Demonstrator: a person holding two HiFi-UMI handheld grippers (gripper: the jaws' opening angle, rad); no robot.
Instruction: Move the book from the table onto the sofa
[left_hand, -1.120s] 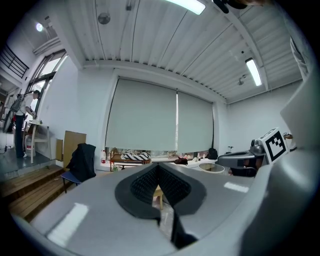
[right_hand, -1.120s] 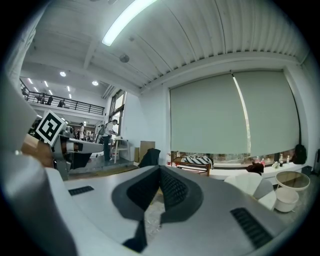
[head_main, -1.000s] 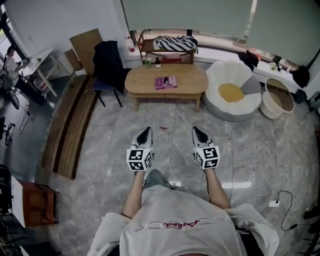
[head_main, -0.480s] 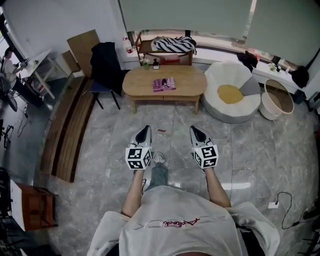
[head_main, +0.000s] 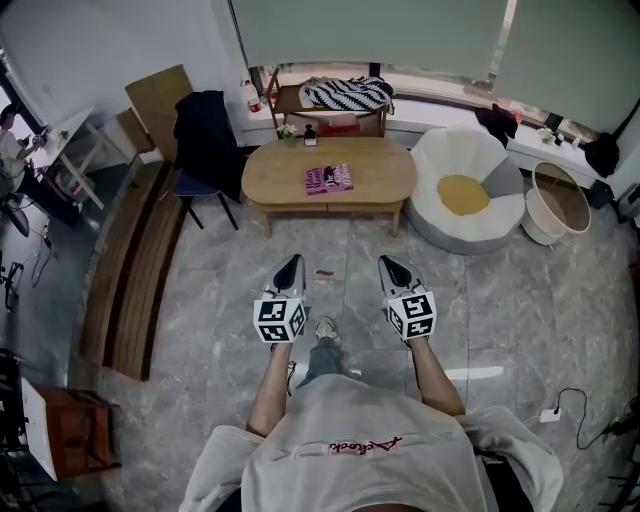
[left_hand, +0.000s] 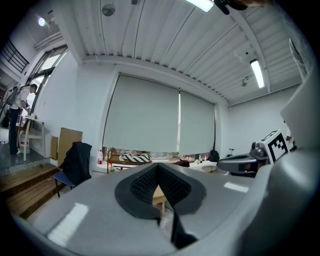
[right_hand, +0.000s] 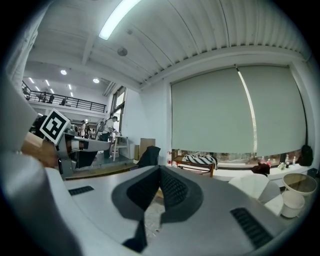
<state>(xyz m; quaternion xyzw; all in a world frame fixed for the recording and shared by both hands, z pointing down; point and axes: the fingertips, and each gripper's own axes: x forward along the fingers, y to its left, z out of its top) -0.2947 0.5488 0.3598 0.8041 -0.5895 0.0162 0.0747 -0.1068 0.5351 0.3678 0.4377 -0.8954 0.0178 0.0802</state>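
**Book lies on the tabletop, both grippers empty**

The pink book (head_main: 329, 179) lies flat mid-tabletop (head_main: 385, 165), well apart from the left gripper (head_main: 291, 266) and right gripper (head_main: 386, 265), each with its jaws together on nothing. It looks light, thin and stiff, so an edge near the spine seems the best hold. The white sofa (head_main: 440, 150) stands beside.

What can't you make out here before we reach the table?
Book: head view, too small to show title or thickness.
Book, gripper views: hidden behind the shut jaws of left gripper and right gripper.
Small items at the table's far edge: head view, too small to identify.
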